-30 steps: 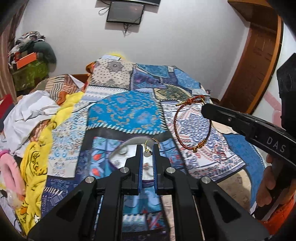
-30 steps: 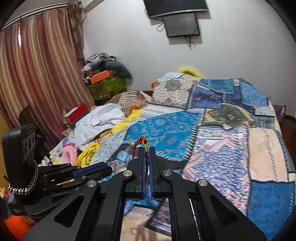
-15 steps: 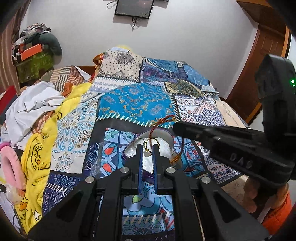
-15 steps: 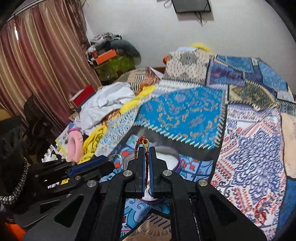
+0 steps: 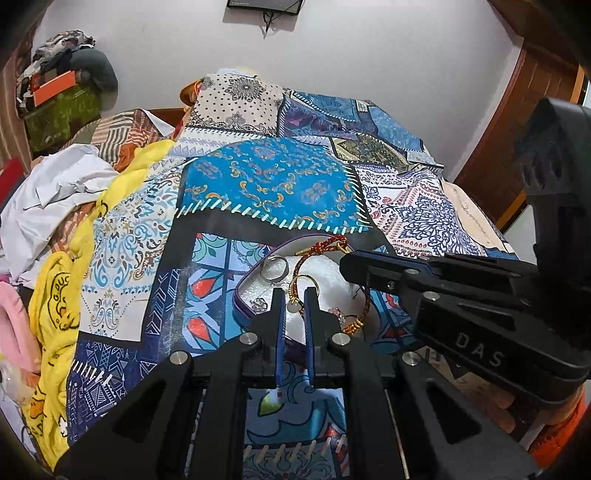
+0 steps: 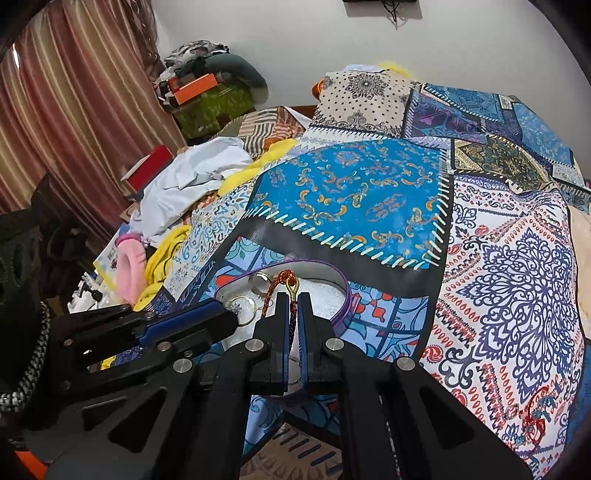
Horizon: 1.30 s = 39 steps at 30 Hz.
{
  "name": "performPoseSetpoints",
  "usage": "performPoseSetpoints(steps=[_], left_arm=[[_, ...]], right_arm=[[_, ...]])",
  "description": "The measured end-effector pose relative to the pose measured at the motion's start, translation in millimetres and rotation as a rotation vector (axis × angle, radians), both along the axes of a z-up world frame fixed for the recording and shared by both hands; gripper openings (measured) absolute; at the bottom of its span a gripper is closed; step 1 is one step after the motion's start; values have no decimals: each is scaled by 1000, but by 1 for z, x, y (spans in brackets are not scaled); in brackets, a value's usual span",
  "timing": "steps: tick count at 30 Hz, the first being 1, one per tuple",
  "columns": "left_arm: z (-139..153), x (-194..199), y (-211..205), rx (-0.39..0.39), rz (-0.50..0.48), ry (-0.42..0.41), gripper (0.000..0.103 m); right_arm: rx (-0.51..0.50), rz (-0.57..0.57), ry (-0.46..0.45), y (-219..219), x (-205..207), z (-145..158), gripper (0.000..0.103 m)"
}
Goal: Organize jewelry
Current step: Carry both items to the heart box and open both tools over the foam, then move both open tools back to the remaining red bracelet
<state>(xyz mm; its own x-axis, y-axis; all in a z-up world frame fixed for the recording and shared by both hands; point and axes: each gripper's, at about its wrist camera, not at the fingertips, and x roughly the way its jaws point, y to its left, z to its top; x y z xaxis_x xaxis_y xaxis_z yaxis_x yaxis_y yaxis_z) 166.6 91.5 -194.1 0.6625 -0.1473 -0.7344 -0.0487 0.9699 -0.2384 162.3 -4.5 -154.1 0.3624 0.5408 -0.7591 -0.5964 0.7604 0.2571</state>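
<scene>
Left and right wrist views over a bed. Readable writing: "DAS" in raised letters on the black body of the right gripper, seen from the left wrist view; part of a word, roughly "GOUC", printed on the yellow cloth at the bed's left edge. No other label was legible.

The left gripper was closed on a gold ring with a pale bead hanging between the fingertips, just above the tray. The right gripper was clamped on a red cord bracelet; its gold clasp stood up past the fingertips, and the rest of the loop hung down onto the tray's white lining. The tray, shallow with a purple rim, lay on the quilt directly under both grippers. Inside it were a silver ring and other small pieces too small to identify. The two grippers met over the tray, tips near each other.

The surface was a patchwork quilt in blue, white and black panels with stitched borders. Along the bed's left side lay white cloth, the yellow cloth and a pink item. The room had a white wall, striped pink curtains, a wall-mounted screen, a wooden door and a pile of clutter in the corner.
</scene>
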Motion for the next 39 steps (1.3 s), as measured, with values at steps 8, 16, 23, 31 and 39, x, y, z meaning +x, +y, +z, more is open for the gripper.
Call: performPoseSetpoints(steps=[8,16,23,31,39], left_arm=[[2,-1,-4,9,-13,2,8],[19,-10,-3,38,6,-26,14],[39,-17,-11,100,28,-73,40],[54,-16,-36,123,-8,-96,41],[62,-1,-78,131,-86,-102,42]], right_arm=[[-11,-2,-5,-1,-3,5,17],[-12,-44,-83,-12,-10,25,42],[-4,-74,-131,-31,-14,42,42],[13,-152,-176,-77,-19,59,42],[44,-286,-212,-146,-15,78,43]])
